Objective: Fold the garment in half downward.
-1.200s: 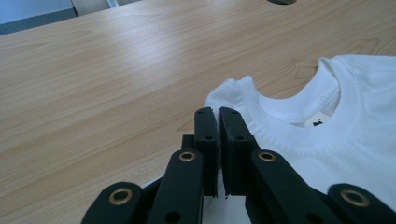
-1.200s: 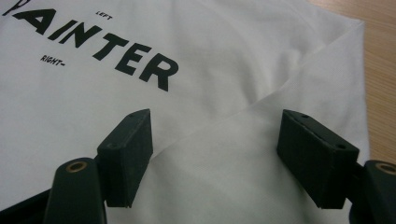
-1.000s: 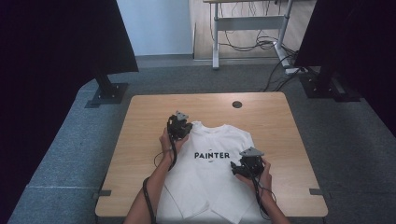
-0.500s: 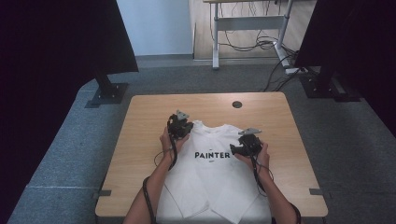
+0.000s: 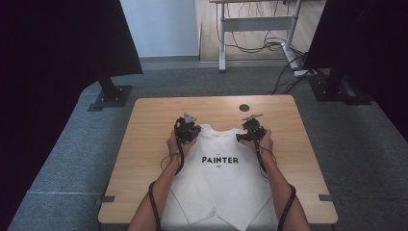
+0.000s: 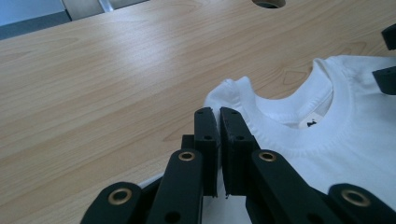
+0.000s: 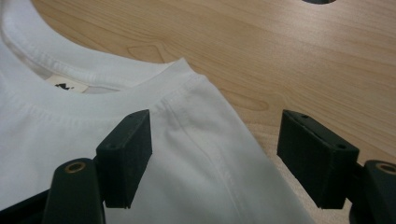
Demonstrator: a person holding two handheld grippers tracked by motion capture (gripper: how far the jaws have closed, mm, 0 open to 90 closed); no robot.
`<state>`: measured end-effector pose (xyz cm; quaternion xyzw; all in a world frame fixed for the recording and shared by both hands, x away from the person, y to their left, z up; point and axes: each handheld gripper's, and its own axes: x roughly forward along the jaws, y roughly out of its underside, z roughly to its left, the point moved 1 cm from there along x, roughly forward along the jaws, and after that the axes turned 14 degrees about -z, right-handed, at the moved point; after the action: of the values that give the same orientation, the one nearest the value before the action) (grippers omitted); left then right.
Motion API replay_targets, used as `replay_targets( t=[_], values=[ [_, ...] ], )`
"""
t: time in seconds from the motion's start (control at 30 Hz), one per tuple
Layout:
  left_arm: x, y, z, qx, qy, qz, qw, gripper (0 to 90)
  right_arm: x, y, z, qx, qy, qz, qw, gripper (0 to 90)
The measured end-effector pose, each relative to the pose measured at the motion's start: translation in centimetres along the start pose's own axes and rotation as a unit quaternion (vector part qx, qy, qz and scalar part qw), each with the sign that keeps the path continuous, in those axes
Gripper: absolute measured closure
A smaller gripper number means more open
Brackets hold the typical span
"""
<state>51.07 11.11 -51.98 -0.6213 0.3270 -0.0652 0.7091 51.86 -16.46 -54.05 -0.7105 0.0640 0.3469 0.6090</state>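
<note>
Here I count one white T-shirt [image 5: 219,178] lying flat on the one wooden table [image 5: 144,144], collar away from me, and two grippers at its shoulders. My left gripper [image 5: 186,129] has its jaws pressed together at the shirt's left shoulder, though I cannot tell whether cloth is pinched between them, while my right gripper [image 5: 245,132] stands wide open over the right shoulder seam, holding nothing. From above I read the word PAINTER [image 5: 220,160] on the chest; the gripper views instead show the collar [image 6: 322,135] and a small neck label [image 7: 65,85].

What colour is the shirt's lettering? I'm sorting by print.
Black, on a white shirt; the lettering shows best in the high view.
</note>
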Motion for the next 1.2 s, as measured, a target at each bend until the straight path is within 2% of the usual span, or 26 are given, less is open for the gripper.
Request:
replay_targets(
  t=[0.3, 0.37, 0.5, 0.67, 0.83, 0.87, 0.9, 1.03, 1.2],
  values=[
    [-0.2, -0.1, 0.0, -0.002, 0.002, 0.0, 1.0, 85.6, 0.9, 0.1, -0.1, 0.005, -0.005, 0.03, 0.9995, 26.0],
    [-0.3, -0.1, 0.0, -0.004, 0.003, -0.001, 1.0, 85.6, 1.0, 0.2, -0.2, 0.016, -0.007, 0.028, 0.9995, 26.1],
    [-0.3, 0.1, 0.0, -0.008, 0.002, 0.0, 1.0, 85.6, 0.9, 0.3, -0.2, 0.016, -0.007, 0.026, 0.9995, 28.1],
    [-0.3, 0.4, 0.0, -0.011, 0.003, 0.001, 0.9999, 85.6, 0.6, 0.3, 0.1, 0.012, -0.012, 0.02, 0.9997, 40.6],
    [-0.2, 0.4, -0.3, -0.01, 0.003, 0.004, 0.9999, 85.6, 0.3, 0.4, 0.5, 0.014, -0.015, 0.015, 0.9997, 62.9],
    [-0.2, 0.4, -0.3, -0.01, 0.003, 0.004, 0.9999, 85.6, 0.2, 0.4, 0.8, 0.013, -0.019, 0.016, 0.9996, 72.0],
    [-0.2, 0.4, -0.4, -0.01, 0.003, 0.004, 0.9999, 85.6, 0.1, 0.4, 0.9, 0.012, -0.023, 0.015, 0.9995, 76.2],
    [-0.3, 0.4, -0.4, -0.011, 0.002, 0.003, 0.9999, 85.5, 0.0, 0.5, 1.2, 0.009, -0.031, 0.013, 0.9994, 82.9],
    [-0.3, 0.5, -0.4, -0.015, -0.002, 0.004, 0.9999, 85.6, -0.2, 0.8, 1.1, 0.021, -0.026, 0.002, 0.9994, 84.2]
  ],
)
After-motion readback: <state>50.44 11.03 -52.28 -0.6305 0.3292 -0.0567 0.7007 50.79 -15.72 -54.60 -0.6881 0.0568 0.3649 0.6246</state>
